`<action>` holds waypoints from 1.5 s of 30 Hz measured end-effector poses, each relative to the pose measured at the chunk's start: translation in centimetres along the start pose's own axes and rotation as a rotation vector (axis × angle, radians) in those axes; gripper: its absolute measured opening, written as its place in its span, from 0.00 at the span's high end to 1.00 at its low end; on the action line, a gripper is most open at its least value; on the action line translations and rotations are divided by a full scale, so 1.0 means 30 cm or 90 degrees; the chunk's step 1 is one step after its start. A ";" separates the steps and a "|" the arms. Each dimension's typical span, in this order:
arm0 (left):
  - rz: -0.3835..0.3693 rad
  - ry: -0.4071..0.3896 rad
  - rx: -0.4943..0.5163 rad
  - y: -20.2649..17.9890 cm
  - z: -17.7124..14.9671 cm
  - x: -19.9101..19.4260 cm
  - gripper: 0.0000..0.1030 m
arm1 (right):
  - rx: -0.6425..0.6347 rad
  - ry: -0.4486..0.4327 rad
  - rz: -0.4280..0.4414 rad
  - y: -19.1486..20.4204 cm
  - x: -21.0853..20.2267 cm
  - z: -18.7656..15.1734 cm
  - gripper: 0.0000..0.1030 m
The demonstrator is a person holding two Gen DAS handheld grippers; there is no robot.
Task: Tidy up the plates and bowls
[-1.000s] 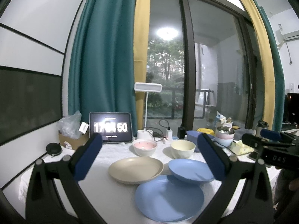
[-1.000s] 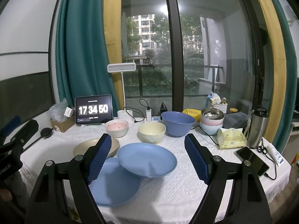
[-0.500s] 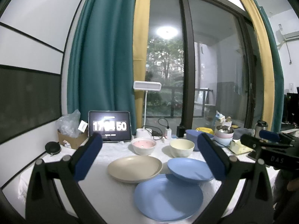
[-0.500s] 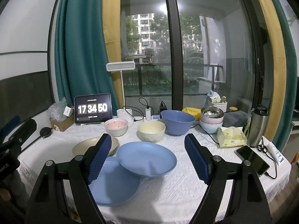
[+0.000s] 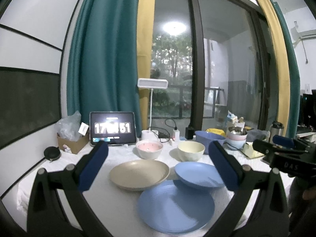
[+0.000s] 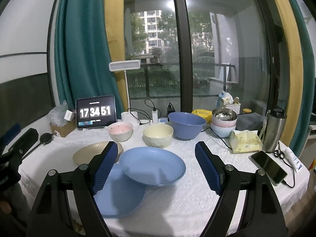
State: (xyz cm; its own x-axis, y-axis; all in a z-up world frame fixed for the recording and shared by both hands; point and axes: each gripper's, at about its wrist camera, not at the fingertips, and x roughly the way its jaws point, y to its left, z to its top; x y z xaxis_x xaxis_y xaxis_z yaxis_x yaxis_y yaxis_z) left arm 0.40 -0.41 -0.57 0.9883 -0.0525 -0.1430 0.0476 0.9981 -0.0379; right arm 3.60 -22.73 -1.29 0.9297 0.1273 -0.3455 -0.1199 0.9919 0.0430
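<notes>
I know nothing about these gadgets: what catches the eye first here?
Three plates overlap mid-table: a deep blue plate leaning on a flat blue plate, with a beige plate beside them. Behind them, the tablet clock glows at the back left. Both blue-padded grippers, left gripper and right gripper, hover open.

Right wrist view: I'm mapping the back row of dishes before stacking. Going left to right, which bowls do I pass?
Pink bowl → cream bowl → large blue bowl → stack of bowls topped by a metal one.
</notes>
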 end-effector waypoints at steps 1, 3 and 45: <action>0.000 0.004 0.001 -0.001 -0.003 0.009 0.01 | 0.002 0.004 -0.002 -0.007 0.012 0.004 0.19; 0.000 0.019 0.006 -0.014 -0.011 0.038 0.01 | 0.008 0.013 -0.006 -0.025 0.036 0.000 0.19; -0.037 0.310 0.125 -0.284 -0.257 0.652 0.11 | 0.099 0.261 0.022 -0.276 0.595 -0.205 0.39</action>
State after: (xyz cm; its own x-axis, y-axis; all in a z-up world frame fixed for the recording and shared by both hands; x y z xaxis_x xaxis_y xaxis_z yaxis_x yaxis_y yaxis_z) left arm 18.20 -10.17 -10.67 0.8032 -0.0700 -0.5916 0.1736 0.9775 0.1201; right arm 19.07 -28.67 -13.57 0.7075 0.1802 -0.6833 -0.0654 0.9795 0.1906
